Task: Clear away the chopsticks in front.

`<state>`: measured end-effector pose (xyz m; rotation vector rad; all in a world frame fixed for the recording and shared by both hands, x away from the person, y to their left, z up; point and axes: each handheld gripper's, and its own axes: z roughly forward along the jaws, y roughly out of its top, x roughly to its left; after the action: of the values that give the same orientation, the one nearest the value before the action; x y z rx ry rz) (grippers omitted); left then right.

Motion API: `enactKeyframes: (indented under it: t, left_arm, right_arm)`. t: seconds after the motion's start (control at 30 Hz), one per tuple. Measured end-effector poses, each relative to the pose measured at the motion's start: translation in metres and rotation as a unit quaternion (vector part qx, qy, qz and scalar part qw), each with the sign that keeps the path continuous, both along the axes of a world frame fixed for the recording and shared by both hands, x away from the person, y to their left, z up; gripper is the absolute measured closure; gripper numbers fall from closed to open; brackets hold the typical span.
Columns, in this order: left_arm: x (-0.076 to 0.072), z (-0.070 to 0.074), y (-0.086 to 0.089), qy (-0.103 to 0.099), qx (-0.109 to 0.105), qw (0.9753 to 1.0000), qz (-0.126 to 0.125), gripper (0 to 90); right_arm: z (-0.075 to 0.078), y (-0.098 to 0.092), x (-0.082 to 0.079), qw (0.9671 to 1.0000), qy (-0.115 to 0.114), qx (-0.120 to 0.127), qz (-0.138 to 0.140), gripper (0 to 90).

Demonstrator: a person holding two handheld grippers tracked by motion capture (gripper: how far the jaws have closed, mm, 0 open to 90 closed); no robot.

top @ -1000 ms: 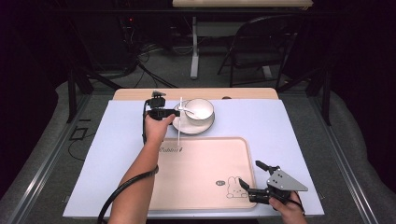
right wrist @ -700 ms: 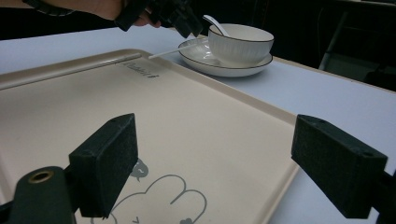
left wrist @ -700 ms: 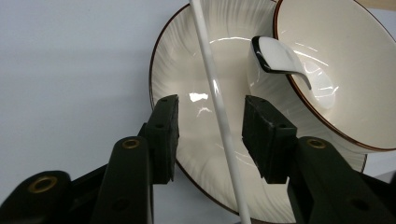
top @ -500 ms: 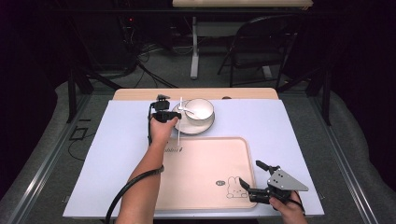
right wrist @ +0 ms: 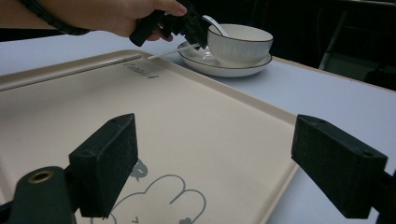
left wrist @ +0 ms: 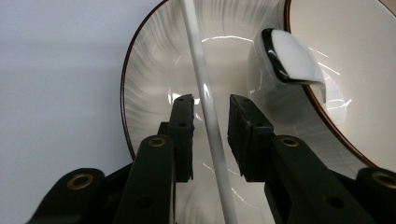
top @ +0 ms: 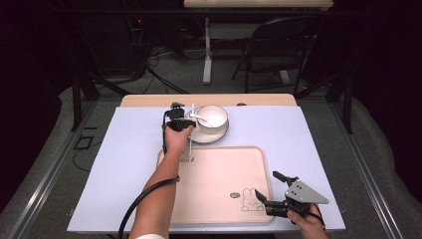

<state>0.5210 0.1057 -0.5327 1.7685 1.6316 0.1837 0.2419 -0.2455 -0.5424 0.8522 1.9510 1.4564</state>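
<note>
Beige plastic tray (top: 219, 199) nearest, on lilac-white table cover (top: 308, 134), w/ rabbit drawing (top: 247, 200) at near right corner and small print near far left corner; nothing lying in it. Right gripper (top: 271, 191) at tray's near right corner, held in right hand (top: 307, 224), jaws spread wide, gripping nothing; in right gripper view both pads apart over the rabbit end of tray. Farther on, left forearm across tray's left side, cable (top: 137, 204) trailing along it, left hand (top: 178, 137) just past tray's far left corner. Left gripper (top: 183, 119) at left edge of saucer (top: 214, 135); thin white stick (left wrist: 205, 112) running between its pads, small gap visible each side in left gripper view, so jaws loose around it, not clamped. Stick's near end out over tray's far edge, far end up beside bowl. On saucer: white ribbed bowl (top: 213, 116) w/ dark rim, white spoon (left wrist: 292, 58) resting in it, handle out over rim toward left gripper. Bowl interior otherwise bare white as far as visible. Past the cover, strip of light wood tabletop (top: 209, 99). Beyond: grey floor (top: 169, 74), loose black cables (top: 159, 55), white table leg (top: 206, 50), dark folding chair (top: 268, 55), rest of room dark.
</note>
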Motion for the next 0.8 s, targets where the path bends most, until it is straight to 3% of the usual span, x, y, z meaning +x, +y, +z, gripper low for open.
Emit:
enactKeyframes:
  t: [0.13, 0.47, 0.8]
  left_arm:
    - [0.0020, 0.0004, -0.0018, 0.006, 0.002, 0.9999, 0.013, 72.4]
    - [0.0030, 0.0005, -0.0004, 0.037, -0.039, 0.9974, 0.049, 83.6]
    - [0.0008, 0.0015, 0.0067, 0.040, -0.057, 0.9958, 0.060, 84.3]
  right_arm:
    - [0.0000, 0.0001, -0.0001, 1.0000, -0.001, -0.001, 0.001, 14.0]
    - [-0.0003, -0.0002, 0.0006, 1.0000, 0.000, 0.002, 0.001, 14.0]
    - [-0.0005, 0.0003, 0.0009, 1.0000, 0.001, 0.000, 0.002, 14.0]
